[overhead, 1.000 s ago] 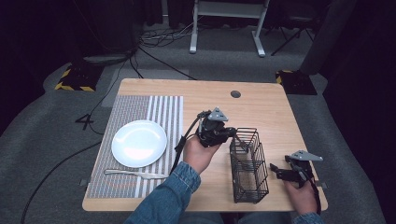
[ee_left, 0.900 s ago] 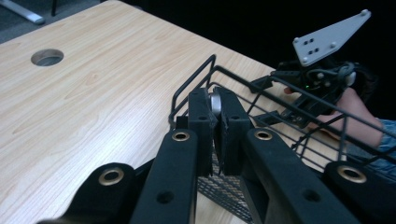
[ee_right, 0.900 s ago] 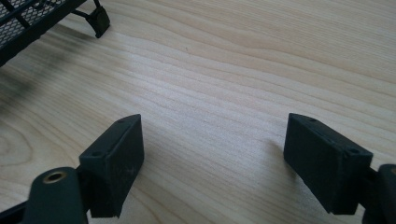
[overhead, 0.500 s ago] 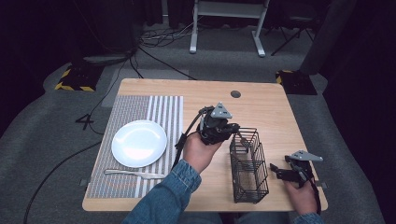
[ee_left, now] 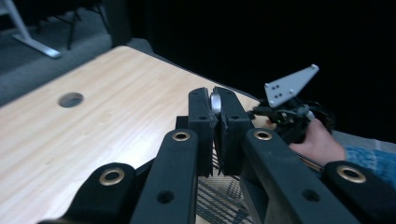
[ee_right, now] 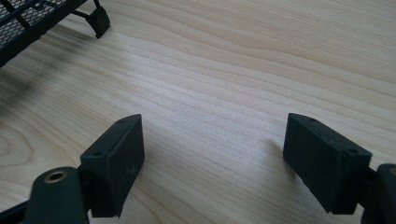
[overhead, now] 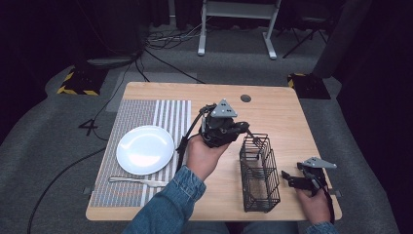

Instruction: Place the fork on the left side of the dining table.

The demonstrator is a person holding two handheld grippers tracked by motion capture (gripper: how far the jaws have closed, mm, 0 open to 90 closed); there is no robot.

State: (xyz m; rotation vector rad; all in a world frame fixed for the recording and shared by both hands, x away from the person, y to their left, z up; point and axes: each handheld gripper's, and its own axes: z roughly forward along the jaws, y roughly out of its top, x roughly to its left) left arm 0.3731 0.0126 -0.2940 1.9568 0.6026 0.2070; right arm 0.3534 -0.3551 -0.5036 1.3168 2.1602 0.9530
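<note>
My left gripper [overhead: 245, 128] hovers just over the far end of a black wire basket [overhead: 259, 171] that stands on the wooden table. It is shut on a thin silvery utensil [ee_left: 215, 100], of which only an edge shows between the pads; I cannot tell what kind it is. In the left gripper view my left gripper [ee_left: 215, 101] points across the table toward the other hand. My right gripper [overhead: 291, 178] rests low on the table, to the right of the basket. Its jaws are wide open over bare wood [ee_right: 212, 144], holding nothing.
A white plate [overhead: 145, 149] sits on a striped placemat [overhead: 146, 114] at the left, with a silver fork [overhead: 131, 181] in front of it. The table [overhead: 277, 112] has a cable hole [overhead: 246, 98] at the back. One basket foot [ee_right: 99, 22] shows near the right gripper.
The left gripper has drifted a little farther from the person and up, still shut on the utensil by the basket's far end. The right gripper has stayed put.
</note>
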